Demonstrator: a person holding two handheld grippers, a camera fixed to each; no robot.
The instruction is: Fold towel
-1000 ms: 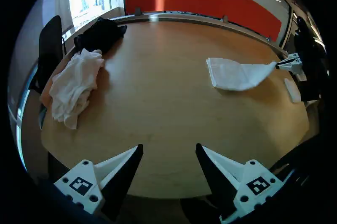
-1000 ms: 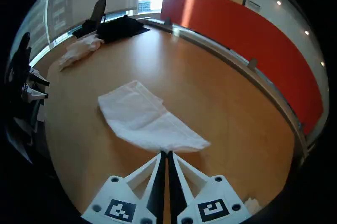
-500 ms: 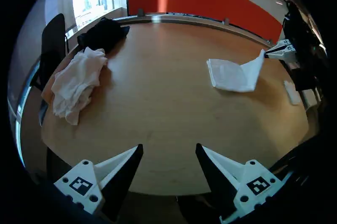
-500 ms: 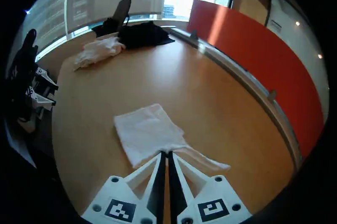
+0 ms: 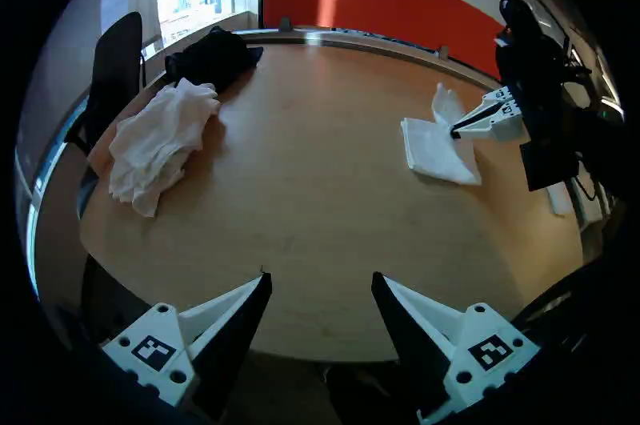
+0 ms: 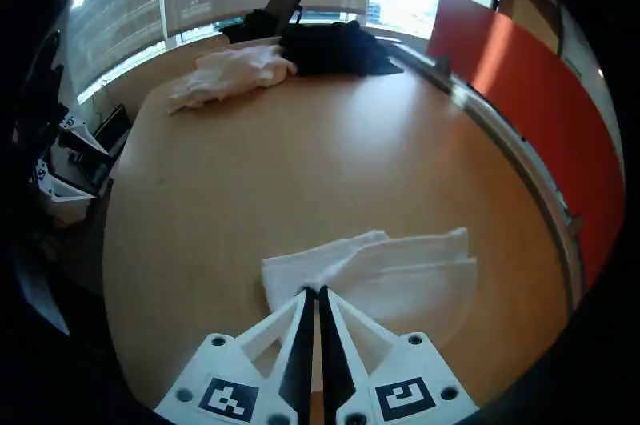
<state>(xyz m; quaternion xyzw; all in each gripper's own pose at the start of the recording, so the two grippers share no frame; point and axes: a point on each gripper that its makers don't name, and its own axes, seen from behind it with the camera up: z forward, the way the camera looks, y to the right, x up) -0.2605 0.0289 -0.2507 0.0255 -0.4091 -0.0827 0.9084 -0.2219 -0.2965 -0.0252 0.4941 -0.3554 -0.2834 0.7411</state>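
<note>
**Right gripper pinches the towel; left gripper hangs open**

Left gripper view: the left gripper (image 5: 319, 277) sits at 6 o'clock over the near edge of the wooden table (image 5: 320, 185), its fingers spread apart with nothing between them. At 2 o'clock the white towel (image 5: 436, 151) lies partly folded on the table, one flap raised. The right gripper (image 5: 454, 134) touches it at that flap. A heap of white cloth (image 5: 160, 141) lies at 10 o'clock, with a black garment (image 5: 212, 57) just beyond it.

Right gripper view: the right gripper (image 6: 314, 290) is at 6 o'clock, fingers together and clamped on the towel (image 6: 400, 273). The towel lies doubled over, spreading toward 4 o'clock. The white cloth (image 6: 232, 73) and the black garment (image 6: 336, 49) lie at 12 o'clock.
</note>
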